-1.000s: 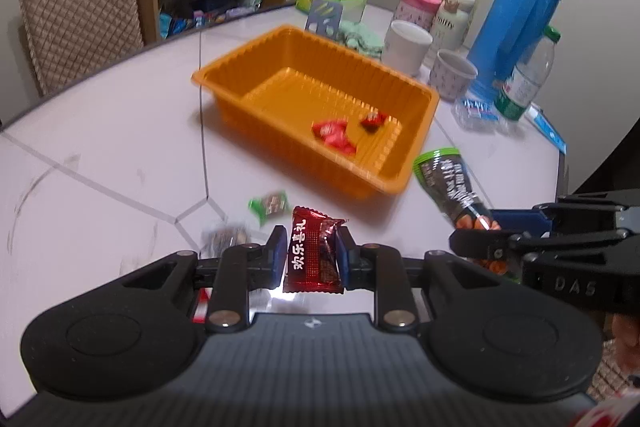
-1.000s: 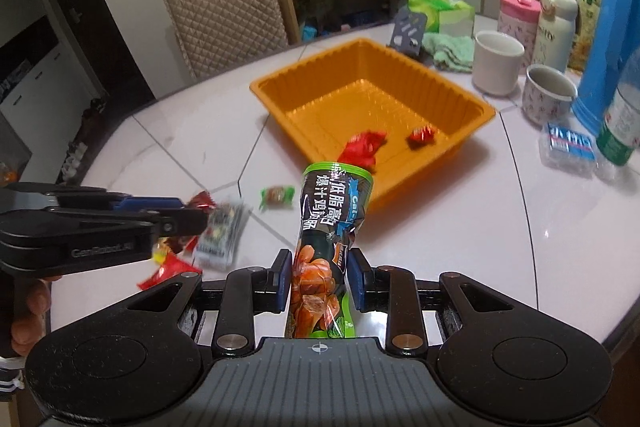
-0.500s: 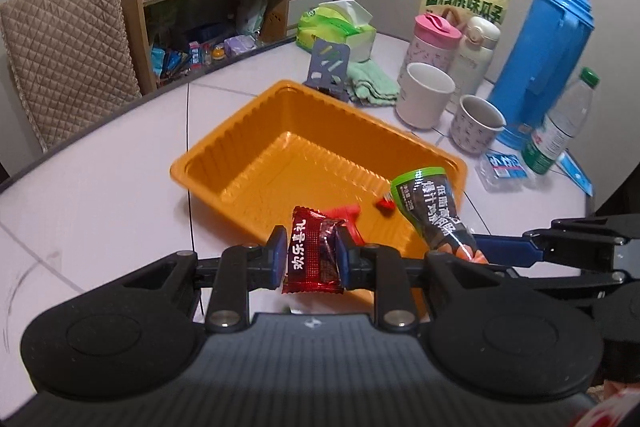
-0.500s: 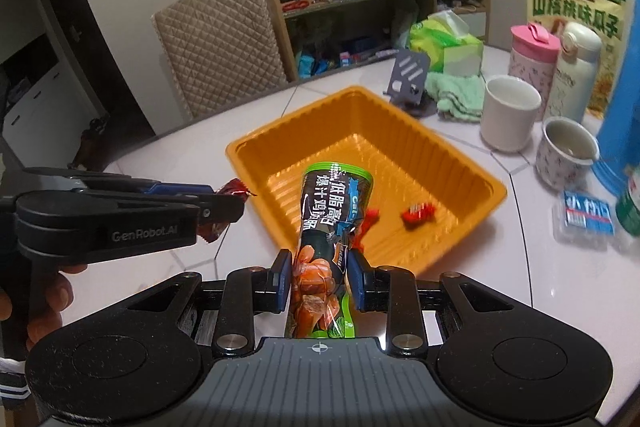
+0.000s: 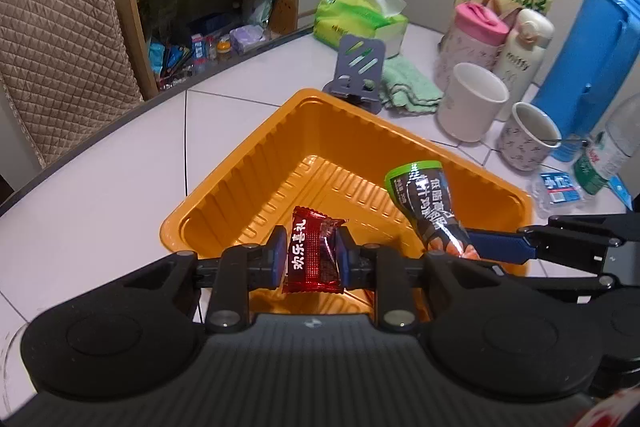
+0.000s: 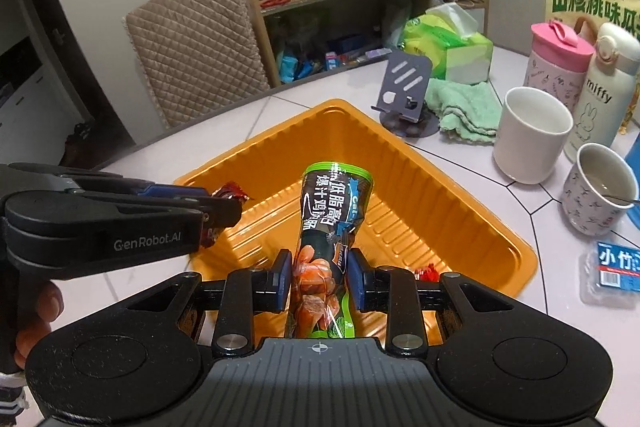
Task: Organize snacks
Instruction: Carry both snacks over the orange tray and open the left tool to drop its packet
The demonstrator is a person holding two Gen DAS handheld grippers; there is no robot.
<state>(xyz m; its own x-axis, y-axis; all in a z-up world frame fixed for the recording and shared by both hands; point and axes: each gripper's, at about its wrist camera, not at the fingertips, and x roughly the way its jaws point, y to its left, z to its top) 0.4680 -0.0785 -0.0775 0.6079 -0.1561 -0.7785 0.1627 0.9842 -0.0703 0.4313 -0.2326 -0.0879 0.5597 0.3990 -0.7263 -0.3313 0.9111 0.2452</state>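
Note:
An orange tray point(image 5: 256, 163) point(image 6: 416, 163) sits on the white table. My left gripper point(image 5: 312, 253) is shut on a red candy packet point(image 5: 312, 251) and holds it above the tray's near corner; it shows in the right wrist view point(image 6: 224, 205) at the left. My right gripper point(image 6: 318, 275) is shut on a green and black chicken snack pouch point(image 6: 332, 211), held over the tray; the pouch shows in the left wrist view point(image 5: 424, 203) at the right. A small red candy point(image 6: 426, 271) lies in the tray, mostly hidden.
Beyond the tray stand a grey phone stand point(image 5: 358, 67), a green cloth point(image 5: 408, 87), a white mug point(image 5: 470, 103), a patterned cup point(image 5: 528, 135), a blue thermos point(image 5: 588, 67), bottles and a tissue pack point(image 6: 612, 267). A padded chair point(image 6: 192, 47) and a shelf stand behind the table.
Both grippers have moved forward from the table's near part to above the tray, each still holding its snack. The loose candies on the table have dropped out of view.

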